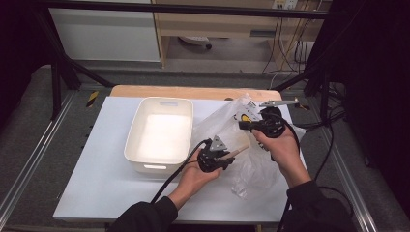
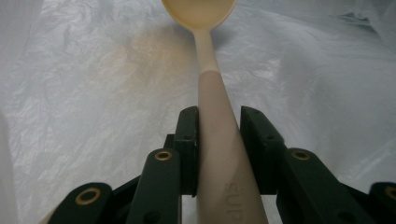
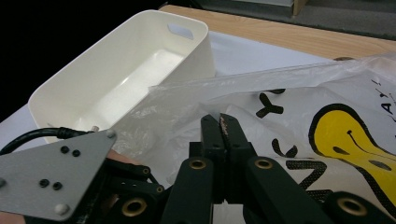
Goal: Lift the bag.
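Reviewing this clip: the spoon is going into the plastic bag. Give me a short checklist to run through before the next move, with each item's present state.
1. Left gripper grips the spoon by its handle: ok, jaws stand on both sides of the handle.
2. Right gripper pinches the plastic bag: ok, jaws shut on the film.
3. Spoon bowl is inside the bag: ok, film surrounds it in the left gripper view.
4. Bag mouth is held wide enough: cannot tell.
5. White bin stands apart from both hands: ok.
6. Bag is free of tears: cannot tell.
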{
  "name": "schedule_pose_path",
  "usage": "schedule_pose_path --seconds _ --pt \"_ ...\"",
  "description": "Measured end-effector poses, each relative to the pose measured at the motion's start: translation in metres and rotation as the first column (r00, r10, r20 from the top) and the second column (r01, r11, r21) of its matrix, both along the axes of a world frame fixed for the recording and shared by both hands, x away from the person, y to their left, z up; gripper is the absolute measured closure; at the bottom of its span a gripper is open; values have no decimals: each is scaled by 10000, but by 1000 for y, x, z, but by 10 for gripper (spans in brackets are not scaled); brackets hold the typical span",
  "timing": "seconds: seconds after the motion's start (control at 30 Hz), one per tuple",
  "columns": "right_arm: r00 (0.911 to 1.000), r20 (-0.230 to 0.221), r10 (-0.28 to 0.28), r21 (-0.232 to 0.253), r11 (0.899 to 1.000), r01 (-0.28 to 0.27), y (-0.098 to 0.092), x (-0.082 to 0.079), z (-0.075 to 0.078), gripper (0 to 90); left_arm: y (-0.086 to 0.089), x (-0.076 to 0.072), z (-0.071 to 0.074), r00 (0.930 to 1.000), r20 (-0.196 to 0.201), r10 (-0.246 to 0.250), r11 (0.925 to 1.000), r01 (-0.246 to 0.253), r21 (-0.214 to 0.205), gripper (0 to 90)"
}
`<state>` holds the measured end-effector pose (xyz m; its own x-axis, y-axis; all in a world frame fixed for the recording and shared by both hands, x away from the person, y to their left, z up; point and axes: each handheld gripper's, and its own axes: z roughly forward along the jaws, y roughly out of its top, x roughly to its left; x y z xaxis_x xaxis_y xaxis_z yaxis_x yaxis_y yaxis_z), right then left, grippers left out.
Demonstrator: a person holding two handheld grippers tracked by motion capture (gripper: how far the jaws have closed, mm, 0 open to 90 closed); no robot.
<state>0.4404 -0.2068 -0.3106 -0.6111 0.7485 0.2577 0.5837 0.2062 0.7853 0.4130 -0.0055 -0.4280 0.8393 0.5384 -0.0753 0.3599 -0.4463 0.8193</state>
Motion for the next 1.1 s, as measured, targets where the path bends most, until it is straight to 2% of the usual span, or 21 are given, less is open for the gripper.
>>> schedule_pose_path --seconds 0.23,0.6,0.77,1.1 --pt "10000 -24 32 75 10000 -32 2 0 0 900 -7 7 -7 9998 101 149 9999 -149 26 685" --pt "10000 -42 45 91 9999 -45 2 0 0 900 -14 13 -6 9979 600 231 9996 -240 145 685" --pt "10000 -45 57 56 10000 -57 3 0 -1 900 -17 16 -4 9973 689 271 9996 -279 107 686" --pt "10000 -73 60 79 10000 -59 3 0 -2 900 -26 16 -15 9949 954 339 9988 -370 307 685"
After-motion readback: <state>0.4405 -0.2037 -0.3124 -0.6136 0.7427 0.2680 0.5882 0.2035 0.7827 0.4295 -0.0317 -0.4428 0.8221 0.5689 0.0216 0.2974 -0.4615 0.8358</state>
